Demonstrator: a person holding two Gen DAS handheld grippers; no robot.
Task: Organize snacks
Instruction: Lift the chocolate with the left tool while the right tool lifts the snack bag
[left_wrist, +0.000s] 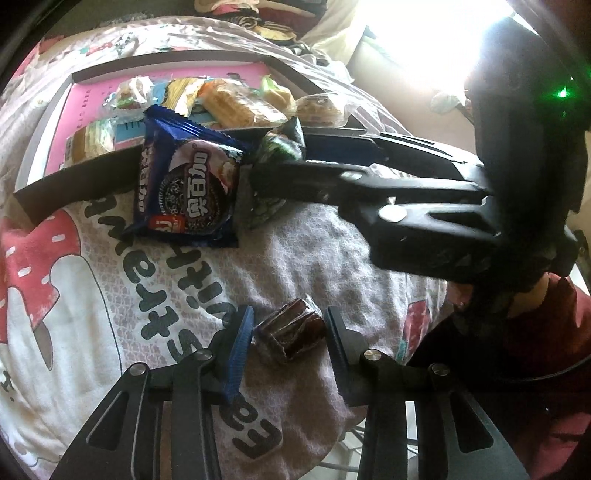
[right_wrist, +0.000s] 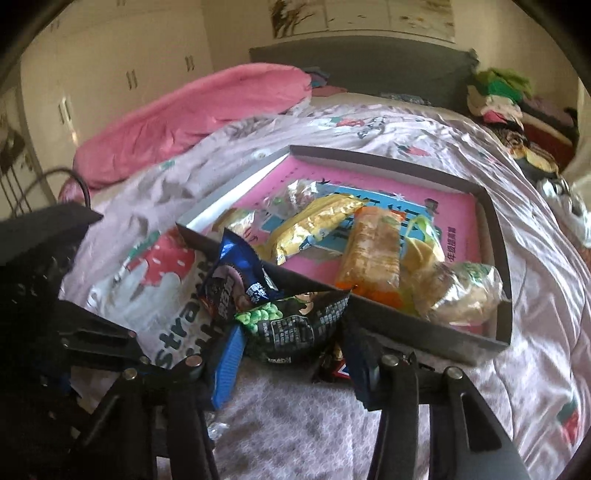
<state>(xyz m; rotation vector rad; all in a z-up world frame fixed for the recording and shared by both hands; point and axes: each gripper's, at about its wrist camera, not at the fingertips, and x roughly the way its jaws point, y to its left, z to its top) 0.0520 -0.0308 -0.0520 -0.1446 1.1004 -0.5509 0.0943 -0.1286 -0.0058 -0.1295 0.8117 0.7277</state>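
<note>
green pea packet (right_wrist: 291, 328) clamped in right tool (right_wrist: 291, 354)

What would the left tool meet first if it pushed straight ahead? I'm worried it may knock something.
Most likely the dark wrapped snack, which lies on the quilt between the open fingers of the left tool. Further ahead lies bare quilt, though depth is unclear.

The bedsheet (left_wrist: 295, 240) is soft matt printed cloth. The box (right_wrist: 424, 325) looks like matt grey cardboard with a pink printed paper floor. The blue cookie packet (left_wrist: 188, 184) and the green pea packet (right_wrist: 291, 325) are glossy crinkled plastic film. The fingers (left_wrist: 238, 354) carry ribbed blue pads on matt black plastic.
</note>
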